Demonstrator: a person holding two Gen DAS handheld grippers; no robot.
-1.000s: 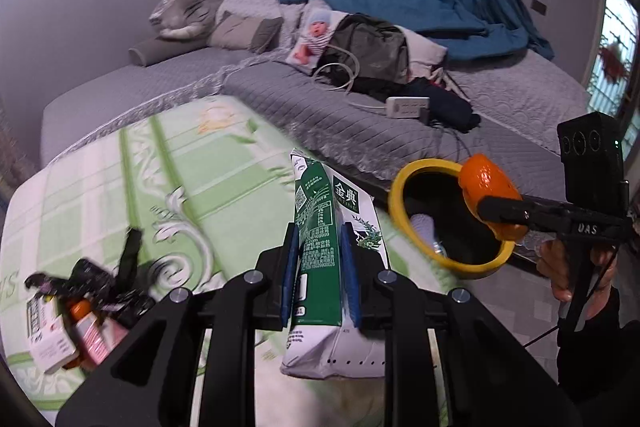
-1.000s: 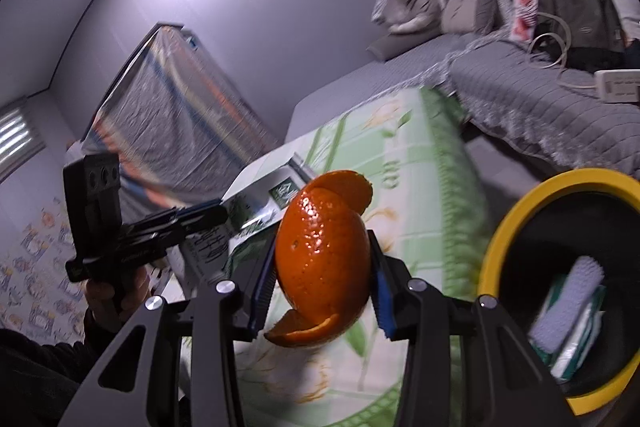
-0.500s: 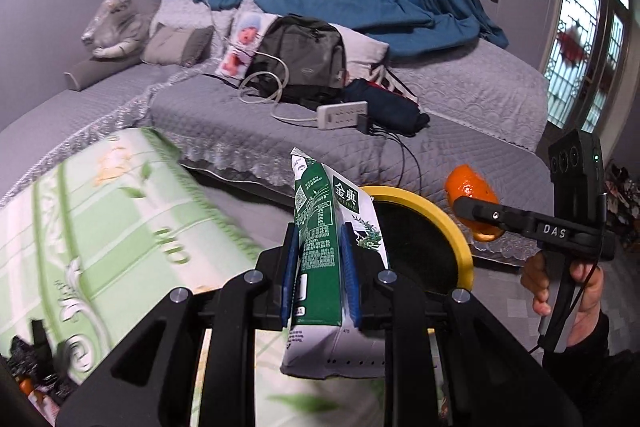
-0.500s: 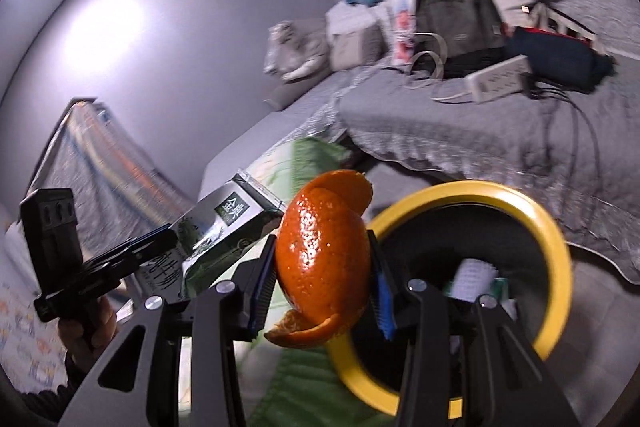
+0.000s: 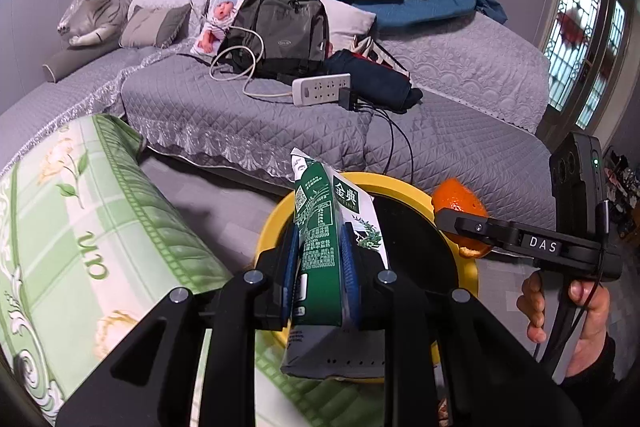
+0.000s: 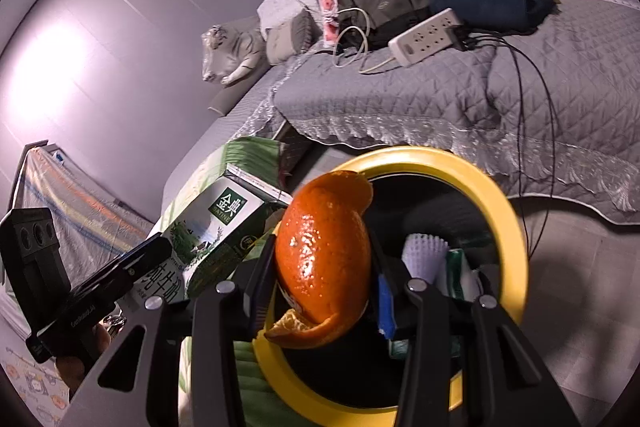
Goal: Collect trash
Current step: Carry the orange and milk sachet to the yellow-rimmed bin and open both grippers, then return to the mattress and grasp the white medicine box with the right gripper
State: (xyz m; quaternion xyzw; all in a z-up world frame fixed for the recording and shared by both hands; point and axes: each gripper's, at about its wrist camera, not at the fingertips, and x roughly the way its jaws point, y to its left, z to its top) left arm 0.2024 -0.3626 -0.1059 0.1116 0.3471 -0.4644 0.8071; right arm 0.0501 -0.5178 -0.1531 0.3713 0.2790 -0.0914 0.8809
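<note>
My left gripper (image 5: 320, 263) is shut on a green and white milk carton (image 5: 324, 259), held upright over the near rim of a yellow-rimmed black bin (image 5: 404, 183). My right gripper (image 6: 324, 267) is shut on an orange peel (image 6: 326, 259) above the same bin (image 6: 508, 227). The left wrist view shows the peel (image 5: 456, 199) and right gripper (image 5: 460, 223) at the bin's right rim, with a hand on the handle. In the right wrist view the carton (image 6: 216, 227) and the left gripper (image 6: 168, 251) sit left of the bin. Inside the bin lie a white brush-like piece (image 6: 424, 255) and other trash.
A green floral tablecloth (image 5: 80, 227) covers the table beside the bin on the left. Behind the bin stands a grey quilted bed (image 5: 240, 115) carrying a backpack (image 5: 280, 27), a power strip (image 5: 320, 89) with cables, dark clothes and pillows. Grey floor surrounds the bin.
Both grippers moved from over the table toward the bin and lower, each keeping its object. The bin now fills more of both views, and the right gripper has rolled.
</note>
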